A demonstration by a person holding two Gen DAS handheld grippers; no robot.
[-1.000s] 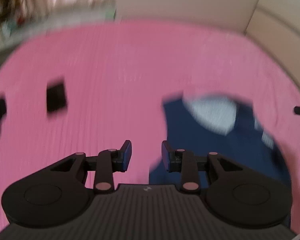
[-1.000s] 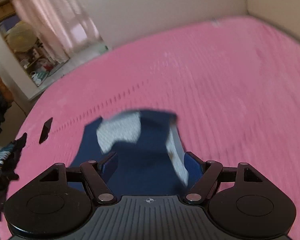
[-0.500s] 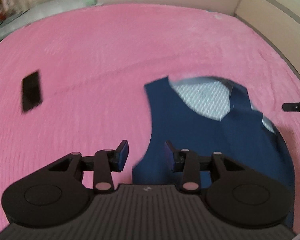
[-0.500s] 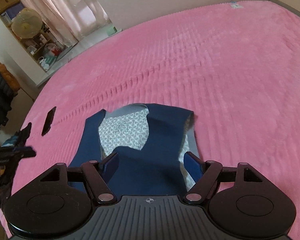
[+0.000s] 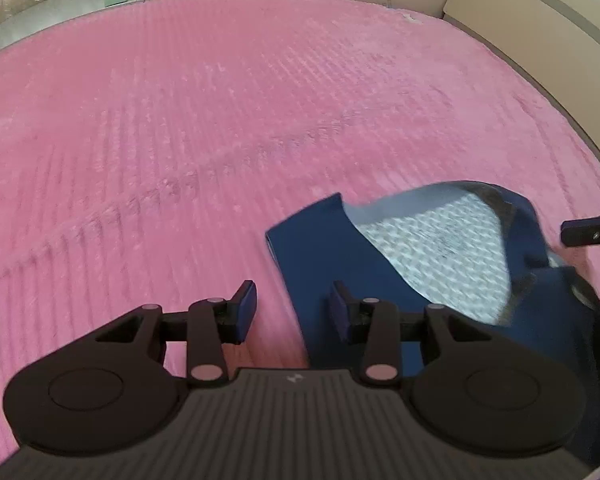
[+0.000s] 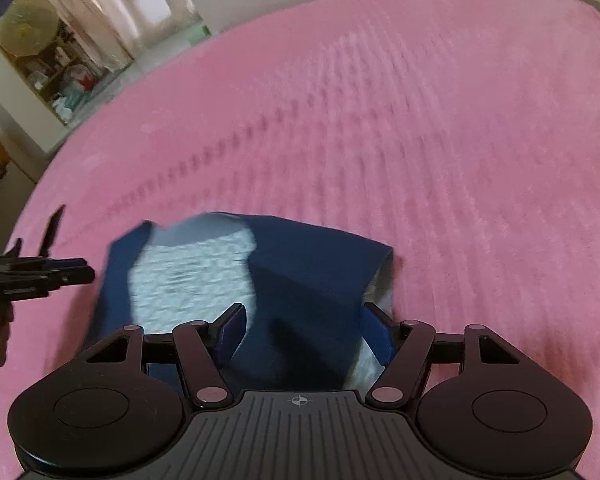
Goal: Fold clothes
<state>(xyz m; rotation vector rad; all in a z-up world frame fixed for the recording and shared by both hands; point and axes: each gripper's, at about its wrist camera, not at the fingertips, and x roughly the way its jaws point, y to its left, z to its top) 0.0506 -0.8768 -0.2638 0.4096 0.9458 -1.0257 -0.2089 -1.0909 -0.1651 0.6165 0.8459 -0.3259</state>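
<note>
Pink bed [image 5: 220, 120] carries my navy vest [image 5: 312, 264]. Left tongs [image 5: 292, 308] gape, straddling its edge; right tongs [image 6: 300, 332] closing, nothing pinched. Next: grip.

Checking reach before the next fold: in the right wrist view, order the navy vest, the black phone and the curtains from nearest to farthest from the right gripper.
1. Navy vest, just ahead of the right gripper.
2. Black phone, far left on the bed.
3. Curtains, upper left, beyond the bed.
</note>
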